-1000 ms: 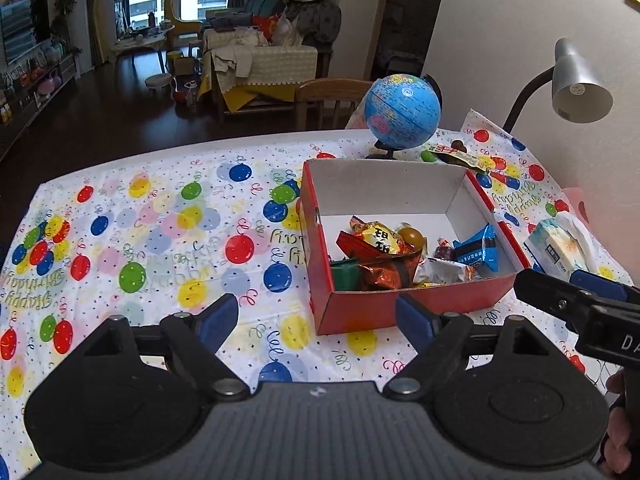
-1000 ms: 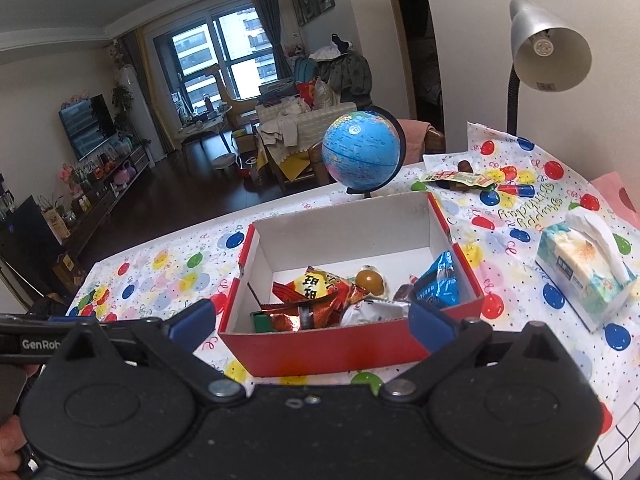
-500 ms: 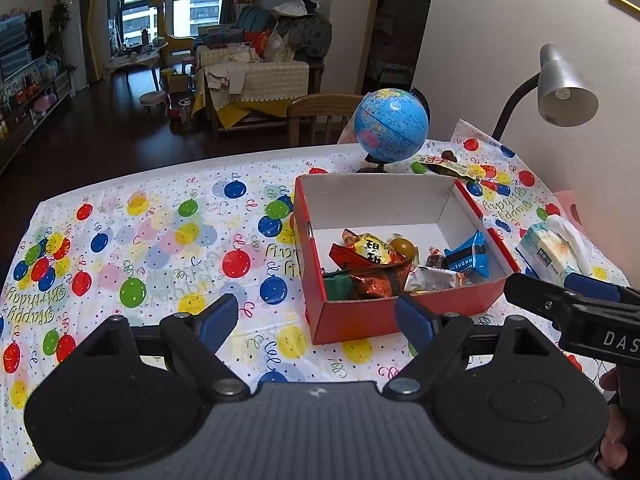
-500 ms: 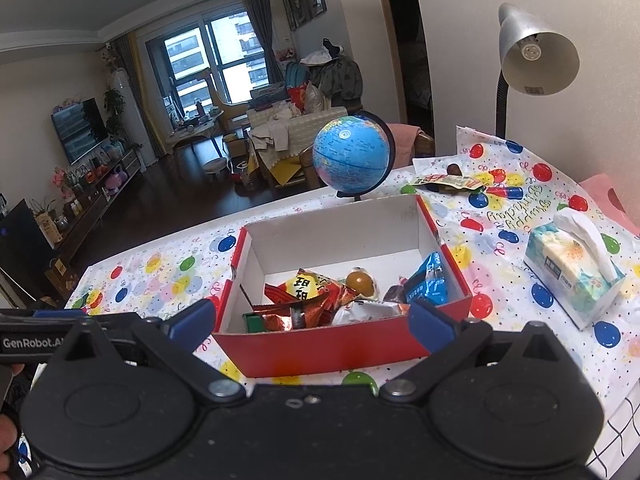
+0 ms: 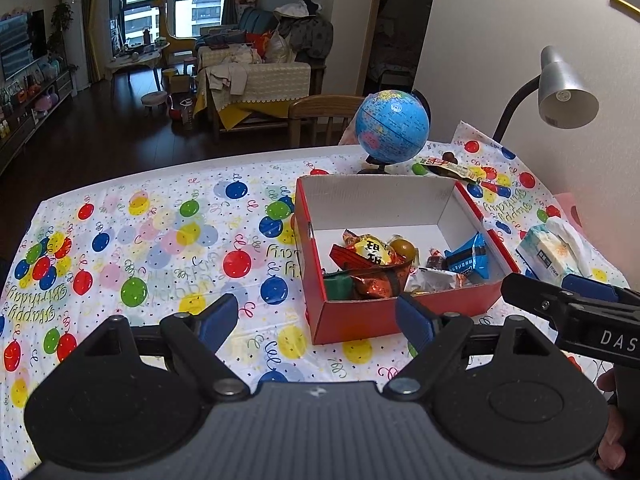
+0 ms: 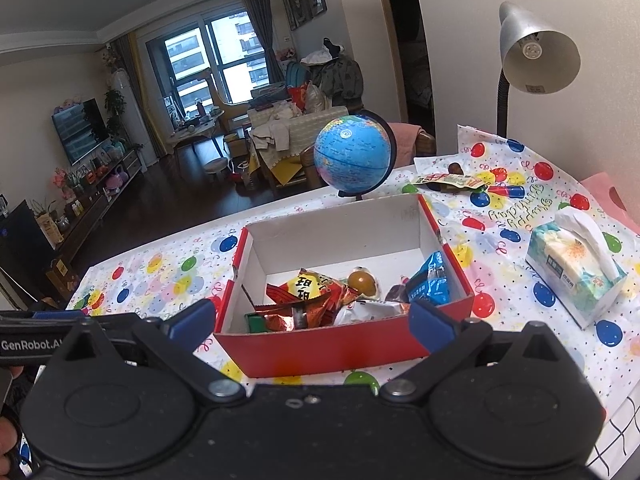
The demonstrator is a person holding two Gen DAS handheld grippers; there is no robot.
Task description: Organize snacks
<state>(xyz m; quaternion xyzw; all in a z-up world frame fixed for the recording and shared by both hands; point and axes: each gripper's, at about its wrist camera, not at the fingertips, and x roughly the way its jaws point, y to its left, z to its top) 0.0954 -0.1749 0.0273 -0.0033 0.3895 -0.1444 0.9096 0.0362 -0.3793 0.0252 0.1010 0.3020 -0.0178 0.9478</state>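
A red cardboard box point(image 5: 360, 320) point(image 6: 320, 348) with a white inside stands on the balloon-print tablecloth. It holds several wrapped snacks, among them a blue packet point(image 5: 468, 258) point(image 6: 430, 284) and a yellow-and-red packet point(image 5: 370, 250) point(image 6: 306, 286). One loose snack packet point(image 5: 448, 166) point(image 6: 446, 180) lies behind the box beside the globe. My left gripper point(image 5: 316, 316) hovers open before the box's near left corner, with nothing between its fingers. My right gripper point(image 6: 312, 322) is open in front of the box's near wall, also holding nothing.
A blue globe point(image 5: 392, 126) point(image 6: 352, 156) stands just behind the box. A tissue box point(image 5: 554, 250) point(image 6: 576, 274) sits to the right, with a grey desk lamp point(image 5: 566, 94) point(image 6: 536, 54) behind it. A wooden chair point(image 5: 320, 118) is at the table's far edge.
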